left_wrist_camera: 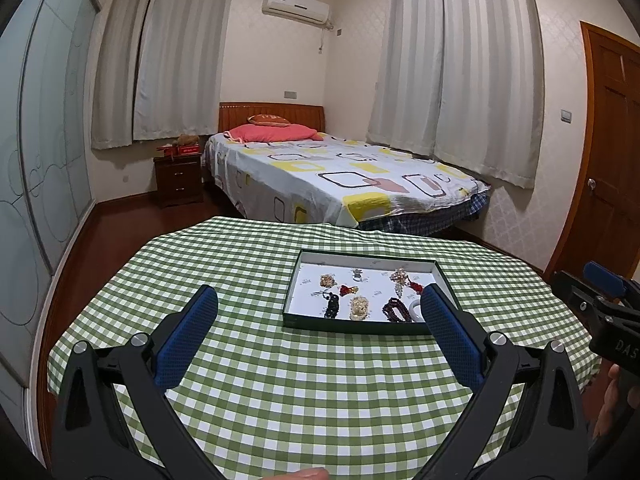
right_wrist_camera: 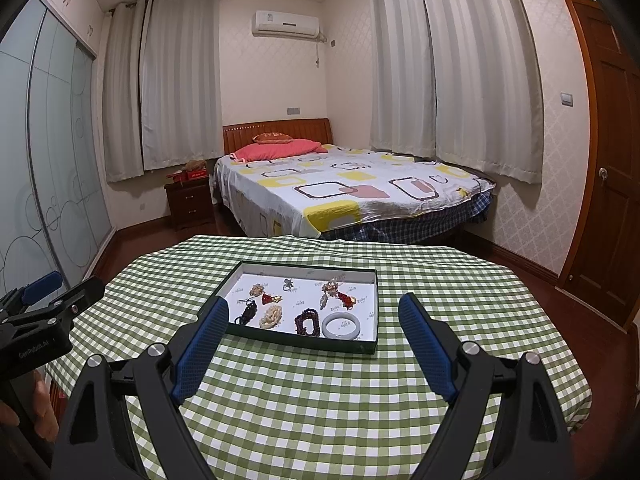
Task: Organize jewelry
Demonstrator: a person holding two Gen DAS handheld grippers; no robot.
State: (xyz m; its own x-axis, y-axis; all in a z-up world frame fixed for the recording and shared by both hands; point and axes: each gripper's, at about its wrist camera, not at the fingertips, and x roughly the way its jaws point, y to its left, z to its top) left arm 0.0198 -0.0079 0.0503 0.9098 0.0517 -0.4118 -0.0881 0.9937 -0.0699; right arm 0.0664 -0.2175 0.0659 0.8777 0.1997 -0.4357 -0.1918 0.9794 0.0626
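A shallow dark-green tray (right_wrist_camera: 297, 341) with a white floor lies on the checked table (right_wrist_camera: 320, 400). Inside it are a pale jade bangle (right_wrist_camera: 342, 326), a dark red bead bracelet (right_wrist_camera: 307, 322), a cream bead bracelet (right_wrist_camera: 271, 315), a black bead string (right_wrist_camera: 247, 313), red tassels and small charms. My right gripper (right_wrist_camera: 314, 304) hovers open in front of the tray, nothing between its blue pads. My left gripper (left_wrist_camera: 320, 298) is open too, short of the same tray (left_wrist_camera: 360, 327), and its right pad (left_wrist_camera: 444, 320) hides part of the bangle (left_wrist_camera: 416, 311).
A green-and-white checked cloth covers the round table (left_wrist_camera: 280, 380). Behind it stand a bed (left_wrist_camera: 340, 176), a dark nightstand (left_wrist_camera: 178, 178) and curtains. A wooden door (right_wrist_camera: 604, 152) is at the right. Each gripper appears at the edge of the other's view, held by a hand.
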